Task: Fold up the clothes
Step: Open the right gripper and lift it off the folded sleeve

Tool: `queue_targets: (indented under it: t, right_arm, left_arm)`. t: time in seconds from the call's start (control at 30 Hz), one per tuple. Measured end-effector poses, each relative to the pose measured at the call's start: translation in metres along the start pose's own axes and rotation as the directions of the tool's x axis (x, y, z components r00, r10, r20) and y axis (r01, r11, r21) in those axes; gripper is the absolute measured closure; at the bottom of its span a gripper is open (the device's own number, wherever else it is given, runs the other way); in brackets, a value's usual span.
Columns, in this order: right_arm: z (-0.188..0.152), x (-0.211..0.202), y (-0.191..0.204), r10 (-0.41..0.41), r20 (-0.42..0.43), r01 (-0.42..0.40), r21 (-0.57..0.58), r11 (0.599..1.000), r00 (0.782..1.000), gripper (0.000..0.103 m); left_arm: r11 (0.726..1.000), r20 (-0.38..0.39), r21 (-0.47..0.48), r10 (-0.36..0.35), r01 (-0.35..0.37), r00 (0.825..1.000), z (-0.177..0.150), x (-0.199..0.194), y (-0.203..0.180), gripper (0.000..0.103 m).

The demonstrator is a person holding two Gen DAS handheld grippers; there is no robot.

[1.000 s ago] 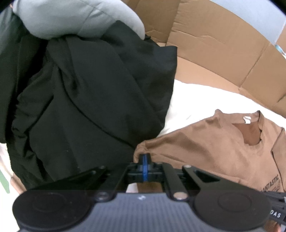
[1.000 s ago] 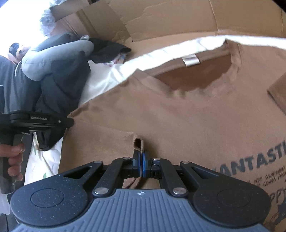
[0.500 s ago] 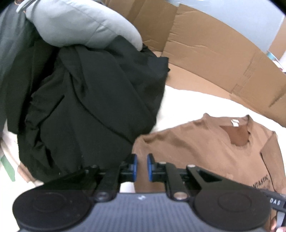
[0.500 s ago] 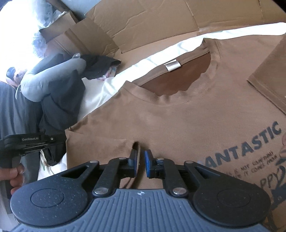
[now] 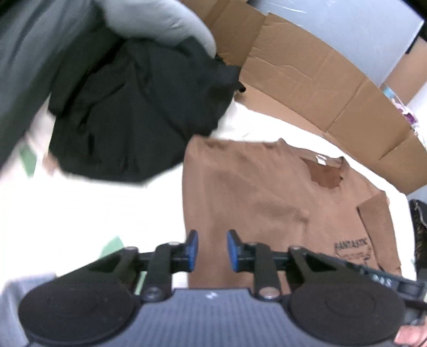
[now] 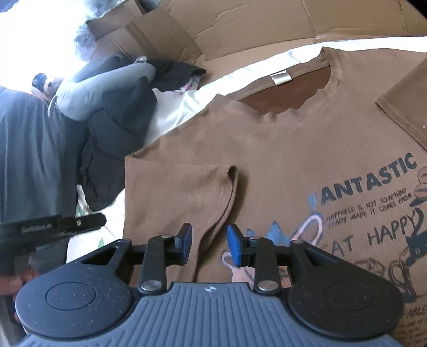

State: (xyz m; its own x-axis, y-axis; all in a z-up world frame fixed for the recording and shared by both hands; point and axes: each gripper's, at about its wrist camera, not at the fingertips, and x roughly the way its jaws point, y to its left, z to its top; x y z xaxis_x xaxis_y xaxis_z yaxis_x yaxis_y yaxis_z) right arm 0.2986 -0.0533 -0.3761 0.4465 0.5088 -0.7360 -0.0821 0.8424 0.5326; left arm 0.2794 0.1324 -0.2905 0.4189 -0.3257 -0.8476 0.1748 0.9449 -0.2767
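Both grippers, left (image 5: 212, 249) and right (image 6: 209, 244), hover with jaws part-open, opening and empty above the brown printed cotton T-shirt (image 6: 280, 149) lying flat on the white sheet (image 5: 80, 213), its sleeve folded inward; withdrawing cleanly should keep that fold undisturbed.

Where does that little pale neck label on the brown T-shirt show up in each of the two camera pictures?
Left wrist view: neck label right of centre, small, at mid-height.
Right wrist view: neck label upper middle, larger, behind the collar.
Shared landmark: the cardboard beyond the T-shirt.
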Motion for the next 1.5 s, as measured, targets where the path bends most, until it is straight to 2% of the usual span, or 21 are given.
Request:
queue_targets:
  t: [0.07, 0.27, 0.43, 0.47, 0.67, 0.83, 1.0, 1.17, 1.23, 1.3, 1.4, 1.5]
  right_arm:
    - [-0.002, -0.004, 0.001, -0.011, -0.004, 0.011, -0.004, 1.000, 1.000, 0.072]
    - [-0.008, -0.016, 0.001, -0.042, -0.017, 0.042, -0.011, 0.999, 0.999, 0.072]
    - [-0.014, -0.026, 0.005, -0.051, -0.017, 0.050, -0.038, 0.998, 0.999, 0.072]
    - [-0.015, -0.027, 0.005, -0.055, -0.020, 0.054, -0.048, 0.997, 0.998, 0.072]
    - [-0.025, -0.033, 0.007, -0.065, -0.034, 0.063, -0.065, 0.996, 0.997, 0.072]
    - [-0.036, -0.040, 0.009, -0.082, -0.059, 0.079, -0.055, 0.995, 0.995, 0.072]
    - [-0.047, -0.046, 0.011, -0.093, -0.078, 0.089, -0.065, 0.994, 0.993, 0.072]
    - [-0.053, -0.048, 0.009, -0.104, -0.098, 0.097, -0.069, 0.993, 0.990, 0.072]
    - [-0.052, -0.048, 0.009, -0.106, -0.092, 0.100, -0.076, 0.992, 0.990, 0.072]
    - [-0.049, -0.046, 0.009, -0.102, -0.078, 0.096, -0.077, 0.992, 0.992, 0.072]
    - [-0.040, -0.041, 0.006, -0.083, -0.061, 0.080, -0.054, 0.995, 0.995, 0.072]
    - [-0.030, -0.034, 0.006, -0.082, -0.046, 0.080, -0.050, 0.996, 0.996, 0.072]
  left_arm:
    - [1.000, -0.001, -0.027, 0.003, -0.003, 1.000, -0.003, 0.005, 0.000, 0.071]
    - [0.992, -0.007, -0.117, -0.052, 0.051, 0.999, -0.034, 0.003, -0.004, 0.062]
    - [0.963, -0.006, -0.221, -0.156, 0.151, 0.988, -0.058, 0.005, -0.001, 0.048]
    - [0.964, -0.010, -0.220, -0.155, 0.149, 0.988, -0.062, 0.007, -0.003, 0.045]
    - [0.959, -0.016, -0.248, -0.146, 0.138, 0.989, -0.081, 0.026, -0.011, 0.045]
    - [0.971, 0.050, -0.195, -0.132, 0.139, 0.990, -0.088, 0.042, -0.024, 0.045]
    - [0.947, 0.134, -0.259, -0.157, 0.188, 0.978, -0.095, 0.053, -0.024, 0.043]
    - [0.935, 0.175, -0.281, -0.171, 0.215, 0.970, -0.098, 0.062, -0.026, 0.042]
    - [0.922, 0.180, -0.297, -0.200, 0.247, 0.963, -0.098, 0.063, -0.025, 0.052]
    - [0.909, 0.163, -0.311, -0.238, 0.279, 0.958, -0.098, 0.064, -0.023, 0.069]
    - [0.898, 0.152, -0.316, -0.271, 0.307, 0.950, -0.098, 0.061, -0.020, 0.083]
    - [0.884, 0.156, -0.333, -0.291, 0.327, 0.944, -0.099, 0.059, -0.014, 0.086]
